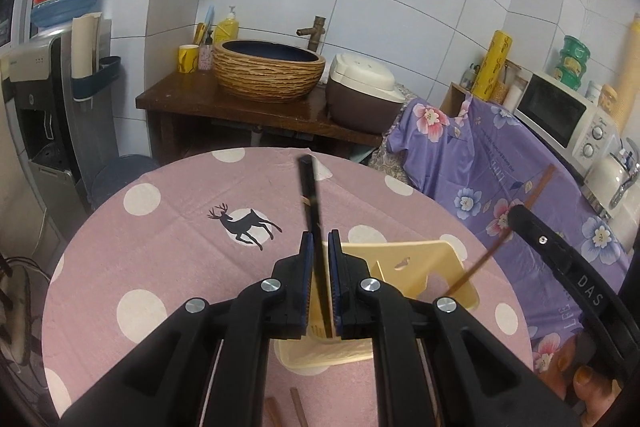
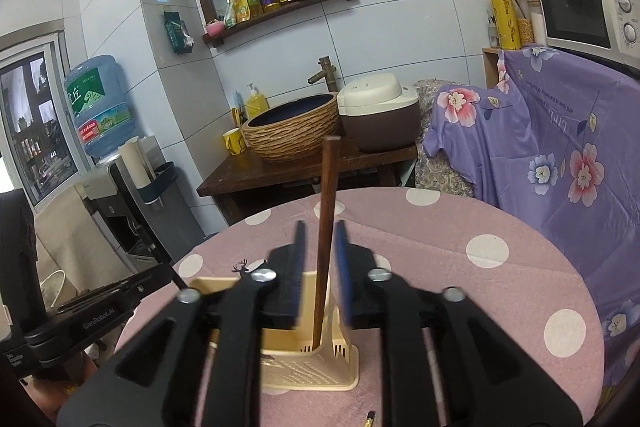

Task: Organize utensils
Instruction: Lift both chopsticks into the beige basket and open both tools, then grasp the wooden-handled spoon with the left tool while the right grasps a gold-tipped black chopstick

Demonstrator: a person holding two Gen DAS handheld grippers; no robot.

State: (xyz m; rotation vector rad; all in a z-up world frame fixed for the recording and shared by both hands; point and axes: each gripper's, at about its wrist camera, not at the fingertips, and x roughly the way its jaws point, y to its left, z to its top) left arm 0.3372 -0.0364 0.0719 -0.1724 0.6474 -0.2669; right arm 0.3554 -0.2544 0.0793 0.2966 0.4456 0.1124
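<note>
A cream plastic utensil holder (image 1: pixel 416 267) stands on the round pink table (image 1: pixel 160 267); it also shows in the right wrist view (image 2: pixel 312 363). My left gripper (image 1: pixel 320 247) is shut on a black chopstick (image 1: pixel 310 195), held upright just above the holder. My right gripper (image 2: pixel 320 239) has its jaws apart around a brown wooden chopstick (image 2: pixel 326 227), whose lower end stands inside the holder. The right gripper's body (image 1: pixel 560 259) and that brown chopstick (image 1: pixel 516 223) show at the right of the left wrist view.
Two brown chopstick ends (image 1: pixel 284 411) lie on the table near me, and a small pencil-like tip (image 2: pixel 369 418) lies at the front. Behind the table stand a dark wooden counter (image 1: pixel 192 99) with a basin (image 1: pixel 268 71) and a rice cooker (image 1: pixel 364 91). A purple floral cloth (image 1: pixel 500 163) covers furniture at right.
</note>
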